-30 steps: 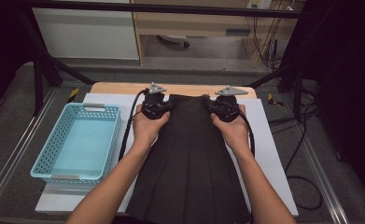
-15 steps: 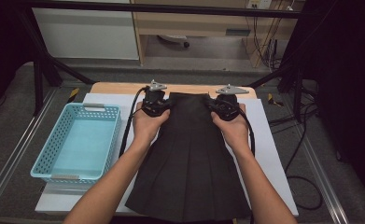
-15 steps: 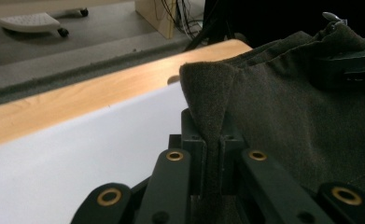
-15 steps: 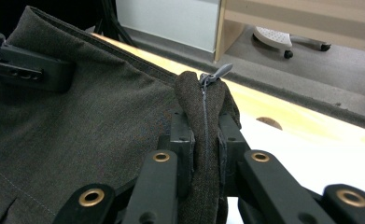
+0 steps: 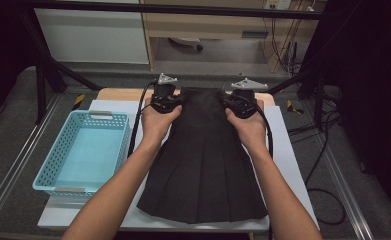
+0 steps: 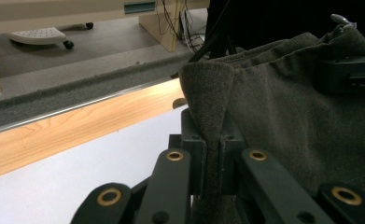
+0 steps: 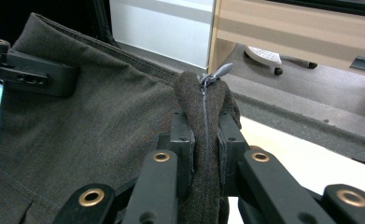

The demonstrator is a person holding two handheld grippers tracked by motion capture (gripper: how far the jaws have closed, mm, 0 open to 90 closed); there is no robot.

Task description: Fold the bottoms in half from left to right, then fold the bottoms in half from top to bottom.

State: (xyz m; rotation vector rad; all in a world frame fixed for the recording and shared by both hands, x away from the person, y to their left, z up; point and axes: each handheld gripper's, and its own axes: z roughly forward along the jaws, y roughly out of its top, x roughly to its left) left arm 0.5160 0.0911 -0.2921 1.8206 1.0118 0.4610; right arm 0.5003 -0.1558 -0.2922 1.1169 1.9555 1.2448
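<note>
Left of the skirt (image 5: 203, 160), blocked by the blue basket (image 5: 83, 155) sitting just beside the hem side, its rim near the left forearm. Between basket and left gripper (image 5: 164, 100), only a narrow strip of white mat (image 5: 115, 106). Right of the skirt, open white mat along the right forearm, out to the table edge. Beyond the waistband, a thin band of wooden tabletop (image 6: 77, 126), then the drop to the floor. Between the right gripper (image 5: 242, 102) and the left, taut cloth spanning the gap.
</note>
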